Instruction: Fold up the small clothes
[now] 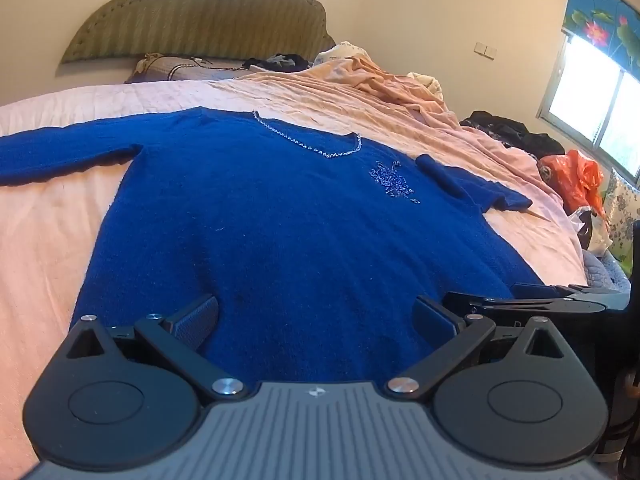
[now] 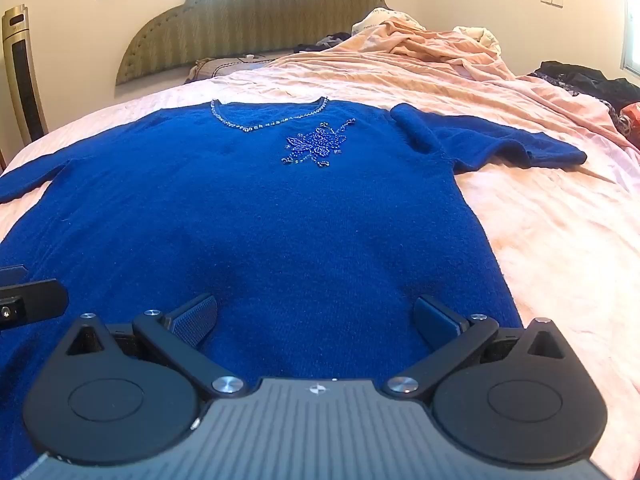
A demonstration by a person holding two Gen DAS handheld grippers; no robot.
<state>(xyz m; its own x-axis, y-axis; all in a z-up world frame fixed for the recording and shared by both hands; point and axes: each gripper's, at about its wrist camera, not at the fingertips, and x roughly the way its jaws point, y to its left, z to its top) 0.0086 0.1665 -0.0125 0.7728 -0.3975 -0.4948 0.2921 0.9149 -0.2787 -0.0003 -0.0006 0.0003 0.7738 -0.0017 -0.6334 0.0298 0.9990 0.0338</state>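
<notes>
A royal-blue knit sweater with a beaded neckline and a beaded flower on the chest lies flat, front up, on the pink bedsheet. Its left sleeve stretches out sideways. Its right sleeve is bent, the cuff lying back at the shoulder. My left gripper hovers open over the hem, nothing between its fingers. My right gripper is open too, over the hem further right. In the left wrist view the right gripper's fingers show at the right edge.
A rumpled peach blanket lies behind the sweater. Dark clothes and an orange plastic bag sit at the bed's right side. An upholstered headboard and pillows are at the back; a tall fan stands on the left.
</notes>
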